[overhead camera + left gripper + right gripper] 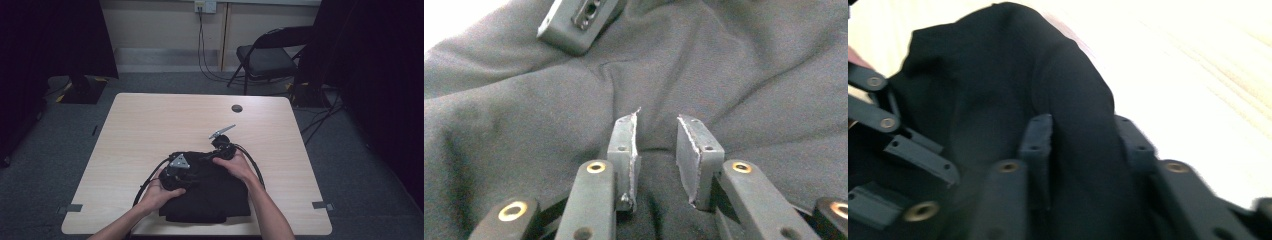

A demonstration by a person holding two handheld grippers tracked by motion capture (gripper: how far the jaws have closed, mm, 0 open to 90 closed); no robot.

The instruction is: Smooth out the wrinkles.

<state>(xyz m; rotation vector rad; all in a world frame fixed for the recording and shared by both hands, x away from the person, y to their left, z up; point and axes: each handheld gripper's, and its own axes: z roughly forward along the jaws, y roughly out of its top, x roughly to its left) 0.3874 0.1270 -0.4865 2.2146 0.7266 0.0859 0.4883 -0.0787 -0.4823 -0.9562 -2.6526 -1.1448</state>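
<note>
While the right gripper pinches a ridge of the black garment between its jaws, the left gripper hangs partly spread over cloth, so folding probably calls for its pinch next.

Light wood table w/ rounded corners, sitting on grey carpet. Black cloth lies on it, folded-ish, at the near edge about mid-width, nothing else around it on the top. Small dark round cap set into the top near the far edge, right of centre, well apart from the cloth. Grey tape bits on the carpet by both near corners. In the right gripper view the cloth is bunched up off the bright top.
</note>
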